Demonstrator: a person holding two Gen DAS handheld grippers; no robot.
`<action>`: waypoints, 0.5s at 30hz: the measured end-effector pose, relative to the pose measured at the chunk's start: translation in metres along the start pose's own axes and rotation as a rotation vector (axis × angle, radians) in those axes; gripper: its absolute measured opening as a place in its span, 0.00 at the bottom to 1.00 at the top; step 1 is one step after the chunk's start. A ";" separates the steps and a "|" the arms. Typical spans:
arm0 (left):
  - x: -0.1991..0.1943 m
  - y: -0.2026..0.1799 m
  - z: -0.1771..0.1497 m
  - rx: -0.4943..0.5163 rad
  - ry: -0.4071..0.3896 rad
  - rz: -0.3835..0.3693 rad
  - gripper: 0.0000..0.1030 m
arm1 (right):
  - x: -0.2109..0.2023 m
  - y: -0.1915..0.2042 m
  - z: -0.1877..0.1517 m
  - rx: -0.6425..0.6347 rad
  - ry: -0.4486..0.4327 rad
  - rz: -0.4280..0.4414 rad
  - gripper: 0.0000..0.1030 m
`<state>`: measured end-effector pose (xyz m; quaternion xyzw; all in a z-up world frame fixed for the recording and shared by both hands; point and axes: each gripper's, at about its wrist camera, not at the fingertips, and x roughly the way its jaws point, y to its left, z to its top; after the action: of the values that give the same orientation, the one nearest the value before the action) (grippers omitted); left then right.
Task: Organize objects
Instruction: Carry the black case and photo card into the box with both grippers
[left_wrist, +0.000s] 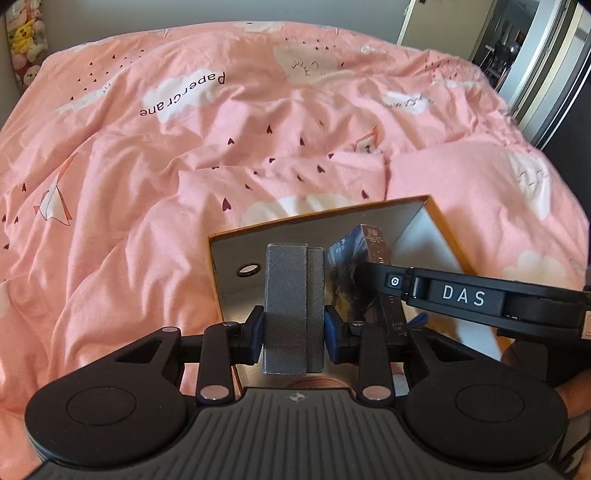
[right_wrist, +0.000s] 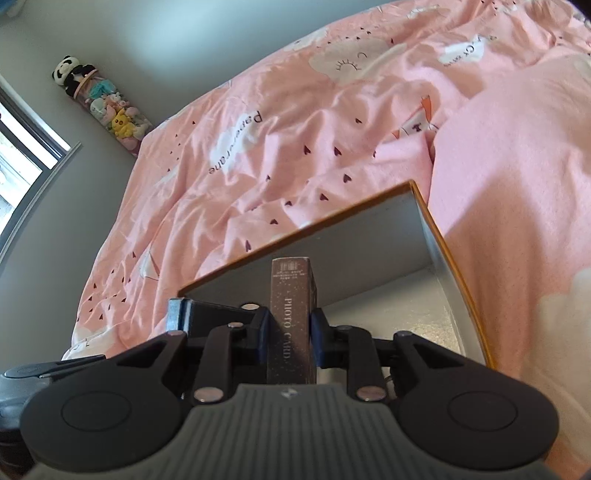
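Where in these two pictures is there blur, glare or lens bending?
Left wrist view: the bright doorway is overexposed; the duvet curves at the edges. Right wrist view: the window is blown out, the wall bends around it, and the open box's rim looks slightly soft.

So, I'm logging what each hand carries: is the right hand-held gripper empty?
No, the right hand-held gripper is clamped on a brown box printed "PHOTO CARD", held over the open orange-rimmed box.
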<state>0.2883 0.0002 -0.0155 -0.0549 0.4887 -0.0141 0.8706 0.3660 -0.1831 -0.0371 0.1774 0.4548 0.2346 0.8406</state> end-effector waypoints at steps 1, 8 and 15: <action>0.004 -0.002 0.000 0.006 0.009 0.020 0.35 | 0.002 -0.002 -0.002 0.000 -0.001 -0.008 0.24; 0.028 -0.020 -0.001 0.071 0.058 0.135 0.36 | 0.016 -0.013 -0.006 0.011 0.017 -0.001 0.24; 0.039 -0.024 0.000 0.062 0.099 0.199 0.37 | 0.034 -0.022 -0.008 0.046 0.064 0.023 0.24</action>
<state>0.3095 -0.0271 -0.0459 0.0214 0.5336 0.0545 0.8437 0.3802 -0.1814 -0.0755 0.1943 0.4847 0.2393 0.8185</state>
